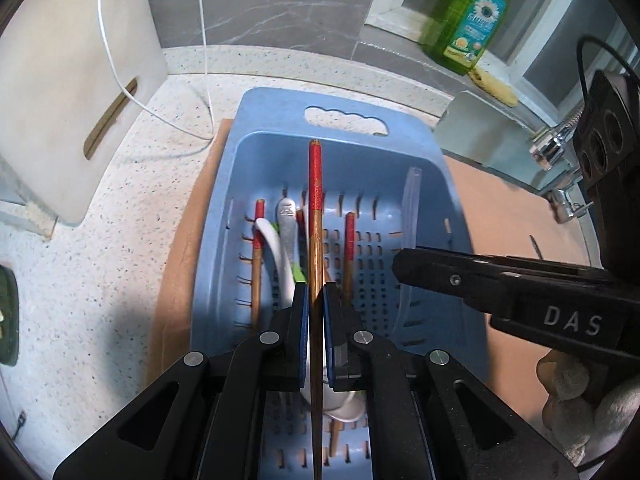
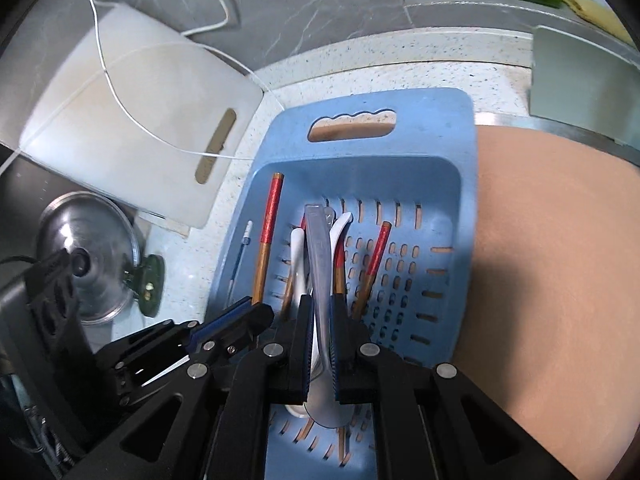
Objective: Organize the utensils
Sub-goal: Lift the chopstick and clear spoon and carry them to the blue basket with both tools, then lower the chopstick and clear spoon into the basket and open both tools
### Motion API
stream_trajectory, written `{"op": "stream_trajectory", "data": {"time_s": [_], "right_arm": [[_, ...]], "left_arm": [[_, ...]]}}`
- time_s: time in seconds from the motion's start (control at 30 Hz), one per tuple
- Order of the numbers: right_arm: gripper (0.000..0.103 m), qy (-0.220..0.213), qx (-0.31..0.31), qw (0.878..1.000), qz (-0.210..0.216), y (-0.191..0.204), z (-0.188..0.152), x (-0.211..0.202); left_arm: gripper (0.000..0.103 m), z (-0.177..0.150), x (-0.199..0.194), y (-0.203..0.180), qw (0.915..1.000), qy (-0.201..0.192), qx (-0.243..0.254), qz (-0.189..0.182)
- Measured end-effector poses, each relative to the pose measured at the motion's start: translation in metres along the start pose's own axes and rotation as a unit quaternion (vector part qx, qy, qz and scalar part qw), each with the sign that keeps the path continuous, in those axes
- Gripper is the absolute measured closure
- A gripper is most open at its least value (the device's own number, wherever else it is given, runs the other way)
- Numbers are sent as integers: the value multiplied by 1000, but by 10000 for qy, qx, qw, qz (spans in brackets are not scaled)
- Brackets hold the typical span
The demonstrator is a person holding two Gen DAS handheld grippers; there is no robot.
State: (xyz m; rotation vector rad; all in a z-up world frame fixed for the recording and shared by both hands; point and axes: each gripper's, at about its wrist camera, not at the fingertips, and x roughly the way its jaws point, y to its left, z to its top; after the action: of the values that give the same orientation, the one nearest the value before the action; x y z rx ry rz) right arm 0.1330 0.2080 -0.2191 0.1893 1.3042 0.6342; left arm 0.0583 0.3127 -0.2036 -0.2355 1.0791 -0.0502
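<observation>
A blue slotted basket (image 1: 348, 148) (image 2: 432, 168) holds red-tipped wooden chopsticks (image 1: 349, 240), a white spoon (image 1: 272, 248) and a metal spoon (image 1: 287, 224). My left gripper (image 1: 316, 300) is shut on one red-tipped chopstick (image 1: 315, 200), which stands over the basket's middle and points toward the far handle. My right gripper (image 2: 321, 316) is shut on the handle of the metal spoon (image 2: 318, 248); its bowl shows below the fingers. In the right wrist view the left gripper (image 2: 256, 312) sits just left, with its chopstick (image 2: 269, 220). In the left wrist view the right gripper (image 1: 402, 264) reaches in from the right.
The basket rests on a tan mat (image 2: 552, 260) on a speckled counter (image 1: 120, 220). A white cutting board (image 1: 76, 80) with a white cable (image 1: 200, 40) stands at the left. A green soap bottle (image 1: 468, 20) and faucet (image 1: 556, 144) are far right. A pot lid (image 2: 88, 256) lies left.
</observation>
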Motion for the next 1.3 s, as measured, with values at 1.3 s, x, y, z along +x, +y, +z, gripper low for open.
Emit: {"op": "stream_trajectory", "data": {"time_s": [1.3], "right_arm": [[83, 295, -276, 9981, -462, 5, 12, 18]], "left_arm": [[87, 3, 21, 3, 9987, 299, 22, 409]]}}
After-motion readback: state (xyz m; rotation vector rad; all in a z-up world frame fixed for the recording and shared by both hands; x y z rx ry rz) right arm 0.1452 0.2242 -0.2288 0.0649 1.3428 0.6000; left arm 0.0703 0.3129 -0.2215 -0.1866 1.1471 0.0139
